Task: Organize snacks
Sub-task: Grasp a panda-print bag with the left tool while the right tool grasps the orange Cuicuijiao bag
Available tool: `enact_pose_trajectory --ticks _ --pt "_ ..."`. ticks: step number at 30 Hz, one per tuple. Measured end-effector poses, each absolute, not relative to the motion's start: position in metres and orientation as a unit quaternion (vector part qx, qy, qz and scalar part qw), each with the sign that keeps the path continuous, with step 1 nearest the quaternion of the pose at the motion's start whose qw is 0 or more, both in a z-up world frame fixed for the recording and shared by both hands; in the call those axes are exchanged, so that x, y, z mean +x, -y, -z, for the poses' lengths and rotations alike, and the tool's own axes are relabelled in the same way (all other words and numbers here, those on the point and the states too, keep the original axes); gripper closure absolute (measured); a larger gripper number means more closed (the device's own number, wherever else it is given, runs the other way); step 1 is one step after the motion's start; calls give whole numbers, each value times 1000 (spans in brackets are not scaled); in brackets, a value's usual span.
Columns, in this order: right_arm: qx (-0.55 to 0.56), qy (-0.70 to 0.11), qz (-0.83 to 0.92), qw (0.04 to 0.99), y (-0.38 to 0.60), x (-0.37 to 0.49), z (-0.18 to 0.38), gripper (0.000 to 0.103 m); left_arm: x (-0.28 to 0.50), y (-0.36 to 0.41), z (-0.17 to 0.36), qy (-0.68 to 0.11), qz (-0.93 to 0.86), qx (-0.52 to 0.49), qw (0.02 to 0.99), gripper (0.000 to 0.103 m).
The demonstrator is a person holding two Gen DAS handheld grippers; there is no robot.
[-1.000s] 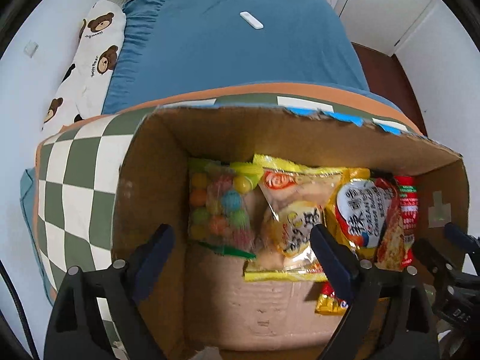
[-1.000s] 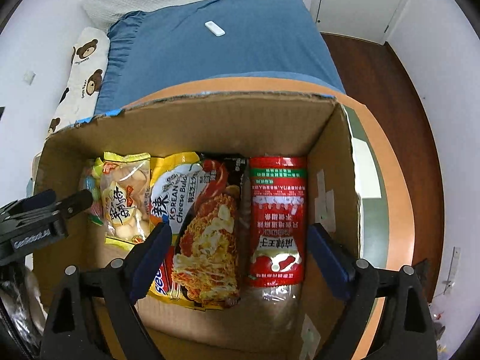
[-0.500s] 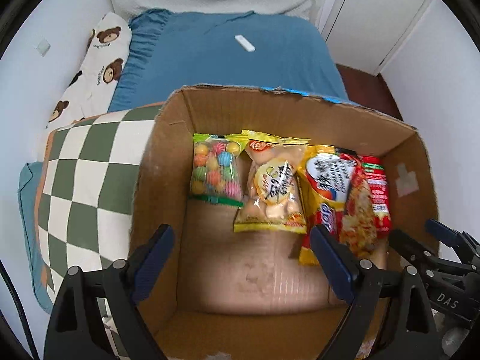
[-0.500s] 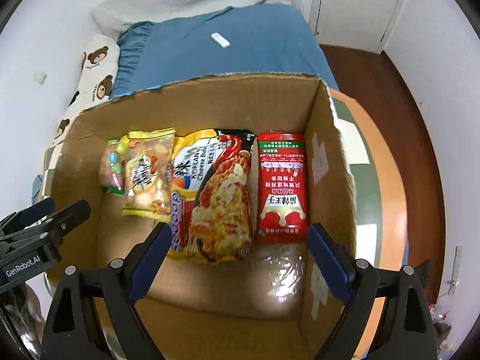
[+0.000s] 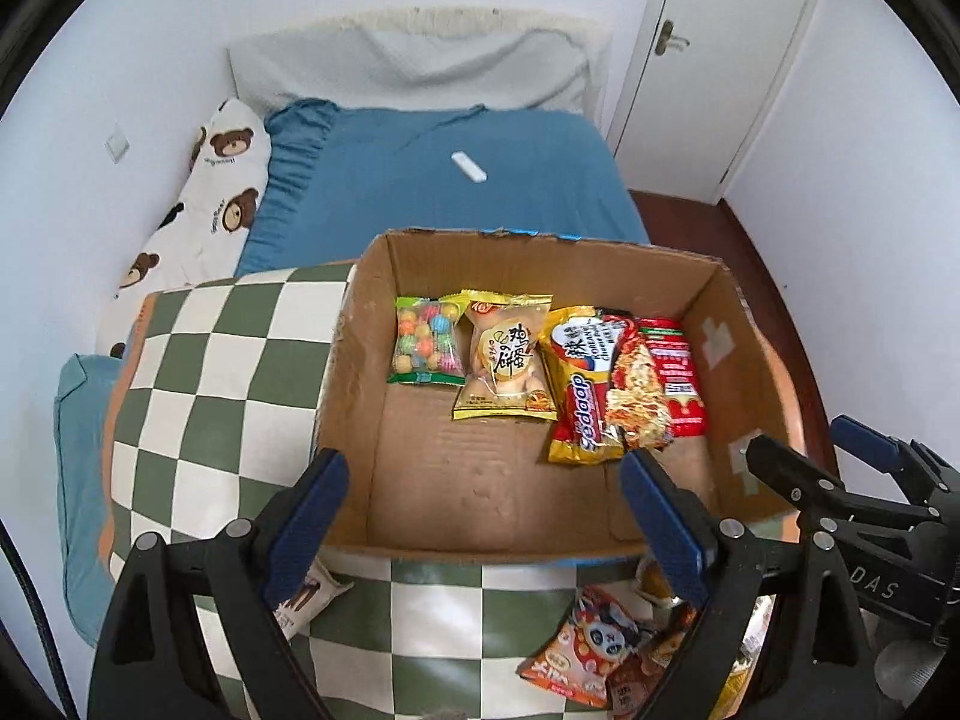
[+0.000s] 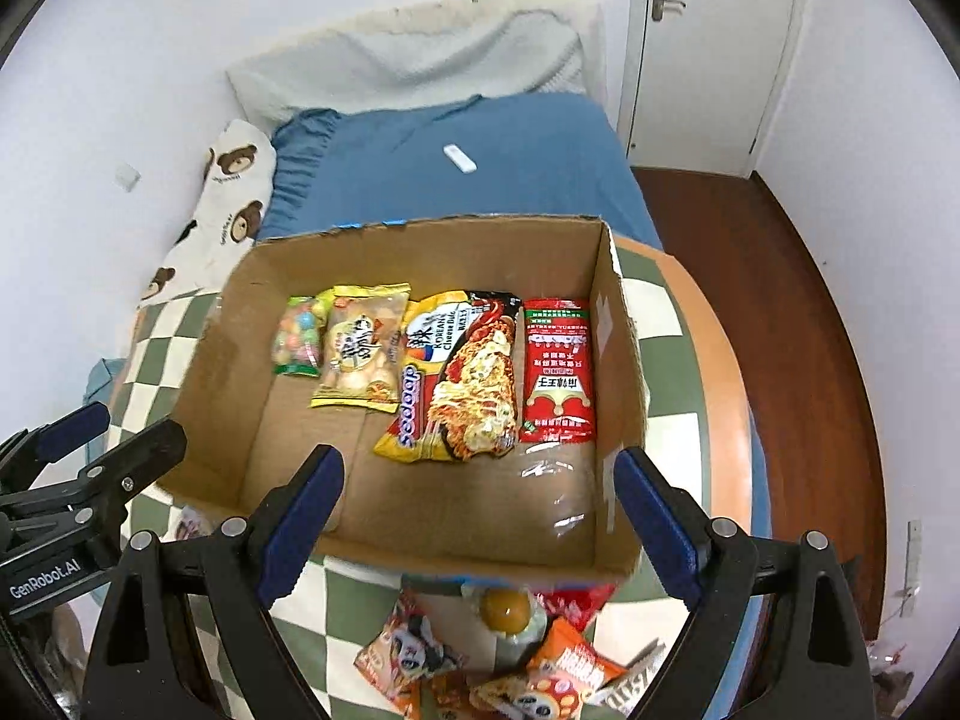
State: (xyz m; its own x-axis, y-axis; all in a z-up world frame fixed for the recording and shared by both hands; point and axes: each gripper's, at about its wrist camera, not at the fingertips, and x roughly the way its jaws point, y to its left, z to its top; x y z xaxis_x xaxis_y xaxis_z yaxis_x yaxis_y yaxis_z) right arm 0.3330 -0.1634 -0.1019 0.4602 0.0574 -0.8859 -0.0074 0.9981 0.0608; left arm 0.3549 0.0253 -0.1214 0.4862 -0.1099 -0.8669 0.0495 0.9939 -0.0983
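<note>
along the far wall of the cardboard box (image 6: 618,372) four packets lie flat in a row: a bag of coloured candy balls (image 6: 296,336), a yellow biscuit packet (image 6: 360,354), a cheese noodle packet (image 6: 462,378) that overlaps the biscuit packet's edge, and a red sauce sachet (image 6: 558,372) just beside the right wall. the near half of the box floor is bare cardboard. the box sits on a green and white checked cloth (image 5: 198,396).

both claws hang above the near rim, each spread wide and carrying nothing: the left gripper (image 5: 486,516) over the left half, the right gripper (image 6: 480,510) over the right half.

below the rim, on the cloth, a loose heap of snack packets (image 6: 480,660) waits, orange ones with a panda face among them, a yellow-capped item (image 6: 506,609) in their midst.

my judgement: the next pick comes from that heap. the packets overlap and look slick, so a claw could pinch two at once or lose one on the lift. a low carry could also catch the near rim and shove the box, and a careless drop could disturb the tidy row.
</note>
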Motion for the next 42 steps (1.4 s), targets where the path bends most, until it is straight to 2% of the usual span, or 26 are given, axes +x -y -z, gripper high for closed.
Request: enact_pose_trajectory --ticks 9,17,22,27,36,38,42 --pt "55 -497 -35 865 162 283 78 10 308 -26 98 -482 50 -32 874 10" --pt "87 -506 -34 857 183 256 87 9 285 -11 114 -496 60 -29 866 10" --pt "131 -533 -11 836 221 235 122 9 279 18 177 -565 88 4 821 10" --pt "213 -584 13 783 264 216 187 9 275 54 256 -639 130 51 756 10" --pt "285 -635 24 717 293 202 272 10 294 85 339 -706 142 66 691 10" --pt "292 -639 19 711 293 204 283 10 293 84 345 -709 132 56 690 16" --pt "286 -651 16 703 286 219 296 17 285 71 336 -703 97 42 703 45"
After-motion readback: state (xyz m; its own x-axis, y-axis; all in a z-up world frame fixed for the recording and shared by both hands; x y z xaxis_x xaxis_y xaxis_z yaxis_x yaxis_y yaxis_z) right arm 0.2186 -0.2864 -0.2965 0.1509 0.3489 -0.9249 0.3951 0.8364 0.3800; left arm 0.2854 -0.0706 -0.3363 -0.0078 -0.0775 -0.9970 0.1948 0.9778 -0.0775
